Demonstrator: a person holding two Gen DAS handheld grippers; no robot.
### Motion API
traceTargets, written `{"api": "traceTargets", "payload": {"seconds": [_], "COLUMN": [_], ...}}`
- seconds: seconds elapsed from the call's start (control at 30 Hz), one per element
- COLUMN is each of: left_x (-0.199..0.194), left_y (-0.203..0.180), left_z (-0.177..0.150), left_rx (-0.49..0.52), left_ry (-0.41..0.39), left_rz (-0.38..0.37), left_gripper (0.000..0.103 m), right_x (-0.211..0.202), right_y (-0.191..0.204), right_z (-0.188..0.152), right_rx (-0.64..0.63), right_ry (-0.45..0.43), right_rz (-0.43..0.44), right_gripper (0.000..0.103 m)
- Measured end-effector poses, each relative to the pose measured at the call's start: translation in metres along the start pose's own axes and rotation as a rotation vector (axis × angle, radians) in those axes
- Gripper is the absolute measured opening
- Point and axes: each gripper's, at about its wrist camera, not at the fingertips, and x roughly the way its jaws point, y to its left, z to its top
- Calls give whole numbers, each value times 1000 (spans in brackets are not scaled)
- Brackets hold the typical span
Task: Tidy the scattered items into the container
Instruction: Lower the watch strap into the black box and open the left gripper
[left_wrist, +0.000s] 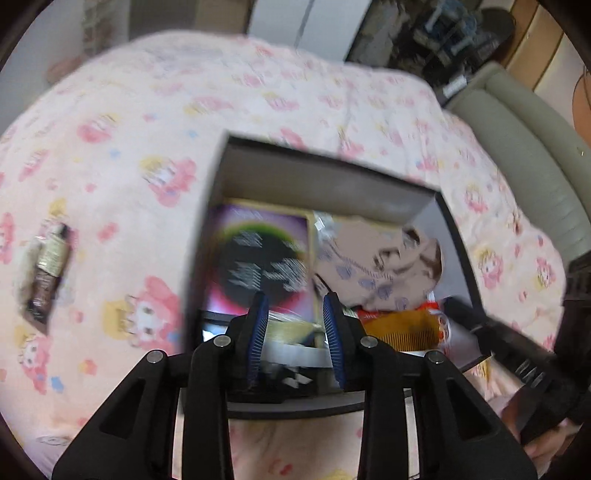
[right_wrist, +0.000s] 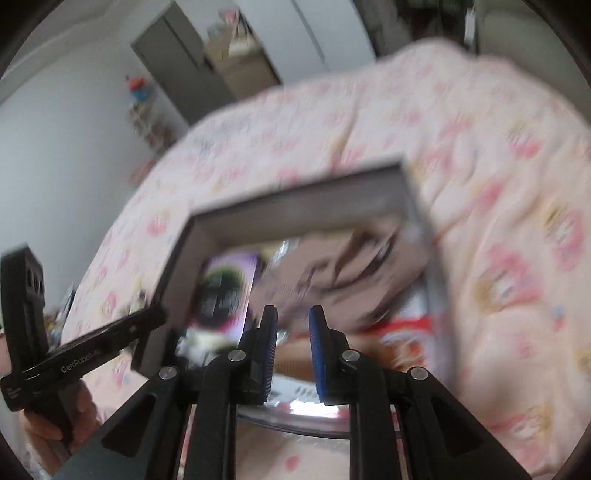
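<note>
Left gripper (left_wrist: 295, 308) and right gripper (right_wrist: 293, 319): jaws parted, holding nothing.

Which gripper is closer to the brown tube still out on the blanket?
Left. The left gripper hangs over the box, and the brown tube lies on the blanket off to its left. The right gripper sits over the box's far side; its view doesn't show the tube.

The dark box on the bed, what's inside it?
Inside the dark rectangular box: a purple booklet with a black circle, a tan patterned cloth and an orange comb. Whatever lies beneath them is covered.
</note>
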Motion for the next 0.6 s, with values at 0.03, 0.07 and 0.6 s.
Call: {"api": "traceTargets", "payload": {"seconds": [0.03,0.07,0.6], "left_x": [12,22,-1], "left_y": [-3,-5,-6], "left_z": [0,-1,-22], "left_rx": [8,15,42], "left_ry": [35,68,76], "left_rz": [-6,-6,-88], "left_gripper": [30,30,30], "right_x": [10,19,22], "right_y": [0,-1,7], "right_z": [-3,-7,-26], "right_rx": [6,10,-78], "right_ry": [34,62,74], "right_rz": [9,16,-123], "right_gripper": [15,15,19]}}
